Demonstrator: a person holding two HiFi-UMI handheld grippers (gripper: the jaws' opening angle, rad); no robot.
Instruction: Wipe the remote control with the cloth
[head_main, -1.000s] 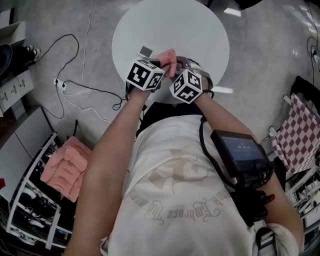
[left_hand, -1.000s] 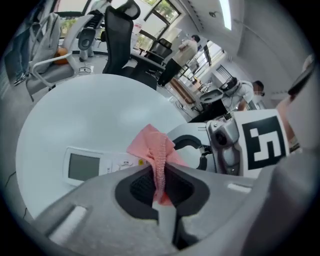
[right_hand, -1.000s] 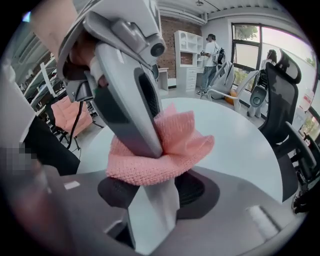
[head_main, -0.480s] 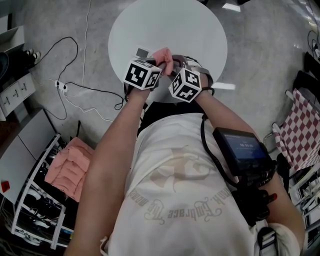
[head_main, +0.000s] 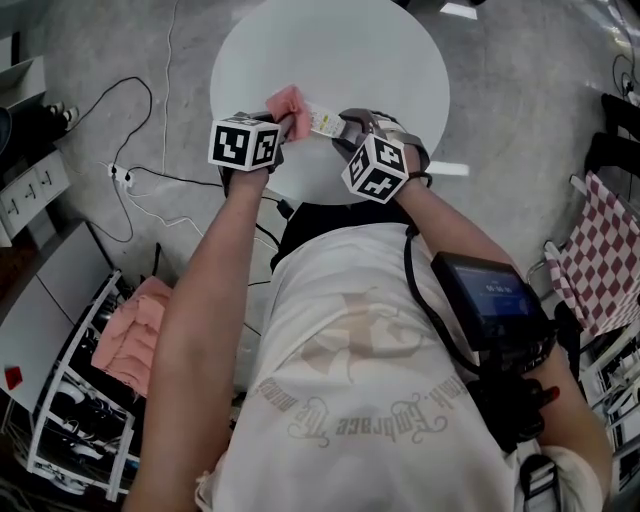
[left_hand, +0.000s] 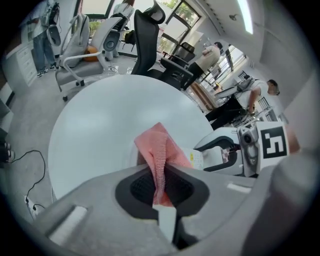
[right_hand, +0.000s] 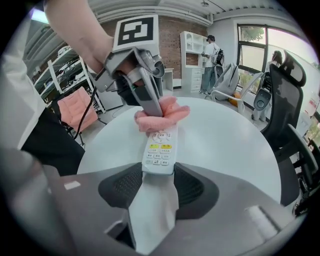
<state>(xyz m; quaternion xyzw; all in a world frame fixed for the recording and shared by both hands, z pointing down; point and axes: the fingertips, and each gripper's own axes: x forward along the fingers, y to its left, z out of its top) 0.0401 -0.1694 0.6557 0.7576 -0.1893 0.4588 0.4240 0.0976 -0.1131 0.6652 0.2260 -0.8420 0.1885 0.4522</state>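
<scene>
The right gripper has its jaws closed on the near end of a slim white plastic remote control with yellow and pale buttons, which juts straight out from the pads, button face up, above a round white table. The left gripper has its jaws pinched narrow on a folded pink terry cloth, whose bunched free end sticks out past the pads. In the right gripper view that cloth lies over the far tip of the remote control, touching it, with the left gripper coming in from the upper left. The head view shows both grippers side by side over the near edge of the table, the cloth to the left of the remote control. A black office chair stands beyond the table, and a white cable trails across the grey floor to its left.
</scene>
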